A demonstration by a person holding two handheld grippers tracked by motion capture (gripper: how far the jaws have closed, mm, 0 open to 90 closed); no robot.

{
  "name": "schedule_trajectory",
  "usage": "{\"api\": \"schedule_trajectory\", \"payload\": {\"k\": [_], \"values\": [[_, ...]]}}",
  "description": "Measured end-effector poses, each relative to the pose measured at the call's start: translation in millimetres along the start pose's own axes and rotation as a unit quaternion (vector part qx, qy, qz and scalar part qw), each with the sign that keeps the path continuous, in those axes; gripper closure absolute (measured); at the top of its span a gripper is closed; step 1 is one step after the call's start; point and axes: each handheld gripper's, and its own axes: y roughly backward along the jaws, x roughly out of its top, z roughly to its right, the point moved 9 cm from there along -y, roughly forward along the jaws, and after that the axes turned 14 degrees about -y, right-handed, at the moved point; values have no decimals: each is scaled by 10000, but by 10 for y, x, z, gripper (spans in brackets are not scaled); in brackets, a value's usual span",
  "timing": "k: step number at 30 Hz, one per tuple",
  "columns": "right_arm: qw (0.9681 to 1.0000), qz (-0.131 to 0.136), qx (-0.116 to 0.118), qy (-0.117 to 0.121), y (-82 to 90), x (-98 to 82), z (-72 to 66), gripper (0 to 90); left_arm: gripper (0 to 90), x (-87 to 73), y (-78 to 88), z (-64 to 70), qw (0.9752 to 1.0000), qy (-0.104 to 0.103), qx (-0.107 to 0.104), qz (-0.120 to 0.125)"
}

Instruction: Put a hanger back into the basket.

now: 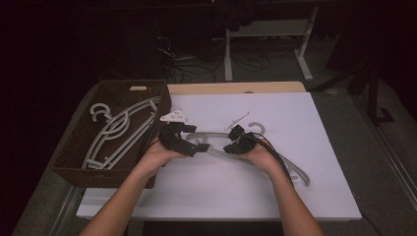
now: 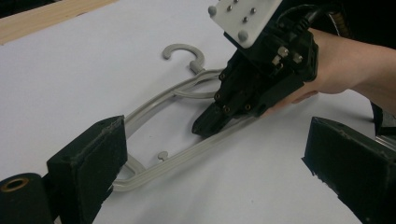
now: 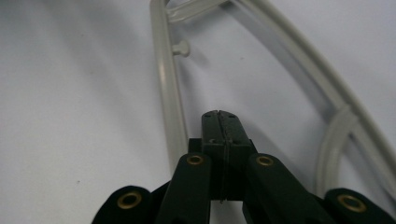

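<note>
Item: grey hanger [image 1: 275,160], flat on the white table [image 1: 314,196], its hook [image 1: 256,128] toward 12 o'clock in the high view. Its middle was hidden there under both hands; its far arm ran out to 4 o'clock, well short of the table edge.

Right gripper [image 2: 205,127]: jaws pressed together, tip resting inside the hanger's frame beside the lower bar; whether it touched the bar could not be made out.

Left gripper [image 1: 199,148]: jaws spread wide, the hanger's end between them, pads clear of it.

Brown basket [image 1: 78,169] at 9 o'clock held white hangers [image 1: 115,135]; count unclear. Open table lay at 3 and 6 o'clock.
</note>
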Motion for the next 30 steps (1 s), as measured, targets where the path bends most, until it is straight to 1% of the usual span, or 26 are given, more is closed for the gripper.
{"api": "schedule_trajectory", "payload": {"k": [3, 5, 8, 10, 15, 19, 20, 22, 25, 28, 30], "values": [[10000, -28, 66, 4, 10, -18, -39, 890, 55, -2, 0, -5, 10000, 8, 16, -7], [9998, -90, 156, 54, 17, -56, -81, 890, 55, -4, -4, -5, 10000, 13, 19, -6], [9992, -151, 351, 124, 30, -139, -181, 890, 55, -7, -5, -7, 10000, 11, 24, -22], [9985, -231, 445, 212, 53, -216, -261, 890, 55, -8, -4, -7, 10000, 14, 24, -16], [9956, -417, 671, 511, 152, -451, -462, 890, 55, -19, -2, -14, 10000, 10, 39, -33], [9929, -517, 869, 623, 219, -629, -593, 890, 55, -20, -7, -11, 10000, 11, 40, -37], [9925, -539, 887, 650, 227, -661, -613, 890, 55, -20, -9, -9, 10000, 12, 38, -37], [9928, -504, 843, 690, 238, -680, -619, 890, 55, -24, -14, -7, 10000, 3, 40, -54], [9942, -314, 829, 601, 302, -637, -592, 890, 56, -30, -18, 2, 10000, -4, 28, -69], [9958, -136, 738, 517, 423, -619, -517, 890, 57, -45, -33, 18, 10000, -10, 2, -97], [9969, -40, 664, 429, 518, -641, -451, 890, 57, -58, -58, 36, 9999, -20, -26, -126]]}}
